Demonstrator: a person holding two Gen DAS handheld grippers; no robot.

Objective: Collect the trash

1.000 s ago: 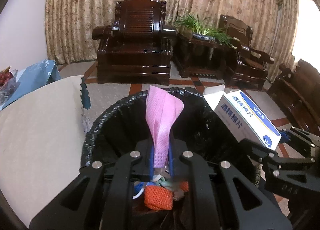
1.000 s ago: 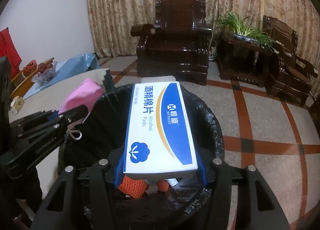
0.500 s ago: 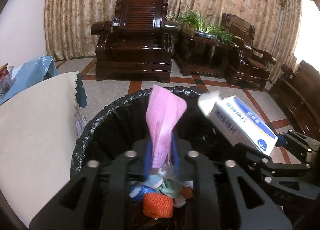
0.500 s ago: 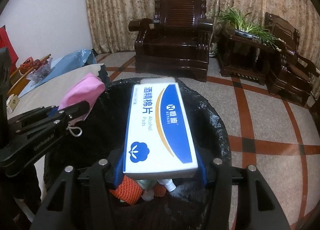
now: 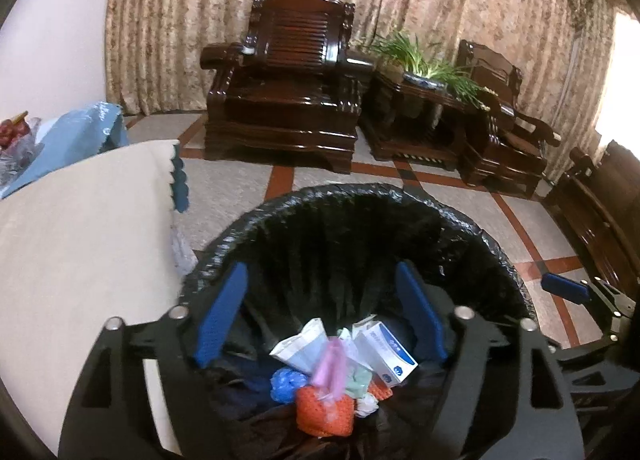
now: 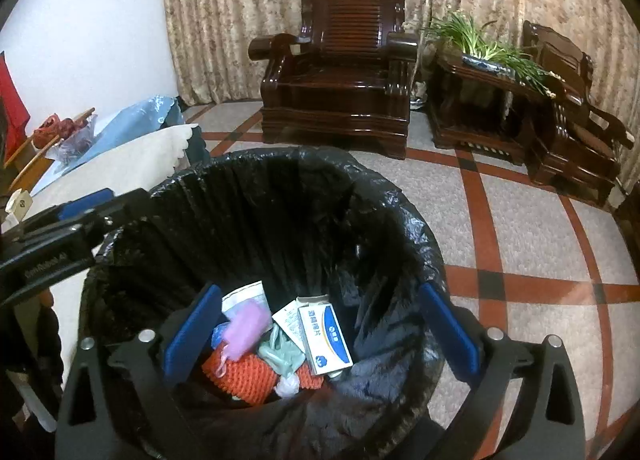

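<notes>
A bin lined with a black bag [image 5: 360, 196] [image 6: 280, 164] stands on the floor below both grippers. Inside lie the pink mask [image 5: 332, 364] [image 6: 246, 322], the white and blue alcohol pad box [image 5: 386, 352] [image 6: 324, 340], an orange net [image 5: 326, 412] [image 6: 240, 378] and other scraps. My left gripper [image 5: 320, 312] is open and empty over the bin; it also shows at the left of the right wrist view [image 6: 80, 208]. My right gripper [image 6: 320, 328] is open and empty over the bin; one blue pad [image 5: 564, 288] shows in the left wrist view.
A cream-covered table [image 5: 80, 240] [image 6: 132, 164] stands left of the bin, with a blue bag [image 5: 80, 132] beyond it. Dark wooden armchairs [image 5: 288, 84] [image 6: 340, 76] and a plant stand [image 5: 424, 100] line the curtain wall. Tiled floor [image 6: 520, 228] lies to the right.
Both grippers opened. The pink mask dropped from the left gripper and the box dropped from the right gripper; both now lie in the bin.
</notes>
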